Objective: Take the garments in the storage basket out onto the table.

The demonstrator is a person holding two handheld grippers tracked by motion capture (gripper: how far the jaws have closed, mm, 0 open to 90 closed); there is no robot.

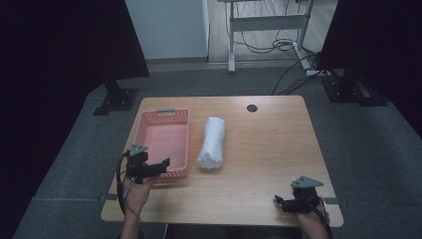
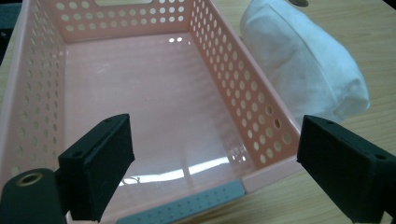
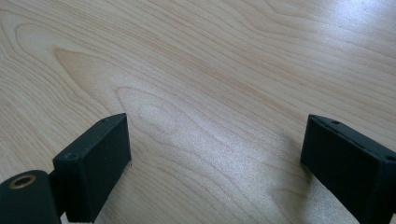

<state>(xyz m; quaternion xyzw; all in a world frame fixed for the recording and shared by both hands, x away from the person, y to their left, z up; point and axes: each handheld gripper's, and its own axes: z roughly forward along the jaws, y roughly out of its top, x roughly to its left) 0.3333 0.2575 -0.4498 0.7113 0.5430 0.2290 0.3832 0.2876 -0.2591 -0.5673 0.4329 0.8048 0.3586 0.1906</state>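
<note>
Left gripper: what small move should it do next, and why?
Probably ease the left gripper toward the rolled white towel. Its jaws stand open with nothing between them over the near corner of the empty pink basket, and the towel lies just beside that basket.

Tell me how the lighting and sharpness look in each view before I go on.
High view: dim and soft, dark panels at both sides, the basket and rolled towel still readable. Left gripper view: bright, glare streaks on the basket floor, towel slightly washed out. Right gripper view: evenly lit table, grain sharp, soft jaw shadows.
</note>
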